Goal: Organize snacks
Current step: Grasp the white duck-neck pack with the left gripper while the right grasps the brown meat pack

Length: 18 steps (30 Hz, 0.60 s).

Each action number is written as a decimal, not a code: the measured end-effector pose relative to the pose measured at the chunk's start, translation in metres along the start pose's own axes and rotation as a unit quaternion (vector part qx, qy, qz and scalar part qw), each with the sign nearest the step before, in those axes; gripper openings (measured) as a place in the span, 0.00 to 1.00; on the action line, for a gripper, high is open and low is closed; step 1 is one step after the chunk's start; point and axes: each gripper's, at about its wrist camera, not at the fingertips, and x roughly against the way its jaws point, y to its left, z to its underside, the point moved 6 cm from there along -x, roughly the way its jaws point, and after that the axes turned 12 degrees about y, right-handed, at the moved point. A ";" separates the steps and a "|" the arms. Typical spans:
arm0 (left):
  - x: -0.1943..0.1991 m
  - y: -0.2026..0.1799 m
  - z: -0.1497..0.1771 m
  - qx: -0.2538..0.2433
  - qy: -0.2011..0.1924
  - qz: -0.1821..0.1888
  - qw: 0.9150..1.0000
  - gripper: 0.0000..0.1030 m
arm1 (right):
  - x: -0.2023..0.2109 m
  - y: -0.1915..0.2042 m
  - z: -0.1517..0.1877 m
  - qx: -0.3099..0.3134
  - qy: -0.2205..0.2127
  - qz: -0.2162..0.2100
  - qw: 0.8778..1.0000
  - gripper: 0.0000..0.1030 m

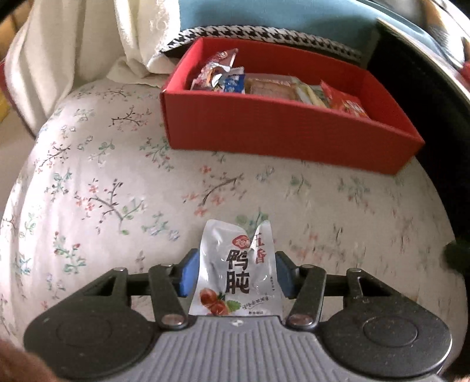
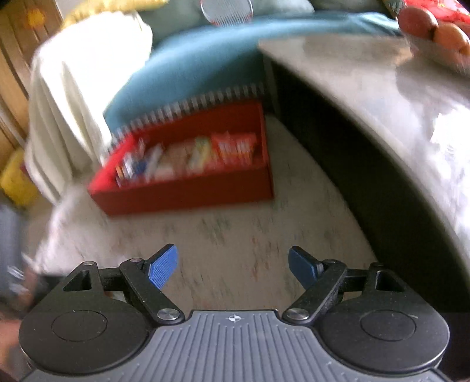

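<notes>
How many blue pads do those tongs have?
4: two on the left tongs, squeezing a silver snack packet, and two on the open, empty right tongs.

Left gripper (image 1: 236,274): blue pads closed on both side edges of a silver snack pouch (image 1: 236,270), held upright above the cloth
Pouch print: black Chinese characters, a red logo, a food picture at the bottom
Surface: floral tablecloth (image 1: 117,188), pale with small branch and flower sprigs
Red box (image 1: 279,138): open-topped, on the cloth well beyond the pouch
Box contents: several wrapped snacks (image 1: 276,86) lying side by side, foil, blue and red packets among them
Behind the box: houndstooth fabric (image 1: 264,33) and a blue cushion (image 1: 264,13)
</notes>
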 end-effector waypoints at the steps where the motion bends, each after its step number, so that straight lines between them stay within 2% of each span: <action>1: 0.001 0.002 0.004 -0.008 0.001 0.005 1.000 0.46 | -0.006 0.003 0.011 -0.004 0.012 0.009 1.000 0.84; 6: 0.008 0.009 0.011 -0.057 -0.015 0.038 0.998 0.46 | -0.029 0.016 0.039 -0.027 0.048 0.061 0.997 0.84; 8: 0.010 0.008 0.012 -0.068 -0.026 0.051 0.996 0.46 | -0.036 0.019 0.045 -0.041 0.056 0.068 0.995 0.84; 11: 0.003 0.010 0.013 -0.078 -0.014 0.070 0.994 0.46 | -0.047 0.025 0.054 -0.044 0.063 0.096 0.992 0.84; 13: 0.003 0.011 0.011 -0.090 -0.014 0.075 0.993 0.46 | -0.053 0.027 0.057 -0.051 0.059 0.111 0.991 0.91; 15: 0.002 0.011 0.011 -0.085 -0.010 0.083 0.993 0.46 | -0.057 0.029 0.059 -0.054 0.057 0.120 0.990 0.93; 17: 0.002 0.011 0.011 -0.086 -0.011 0.081 0.993 0.46 | -0.058 0.037 0.061 -0.040 0.052 0.129 0.989 0.90; 18: 0.003 0.010 0.011 -0.086 -0.010 0.081 0.993 0.46 | -0.056 0.039 0.062 -0.039 0.050 0.121 0.991 0.84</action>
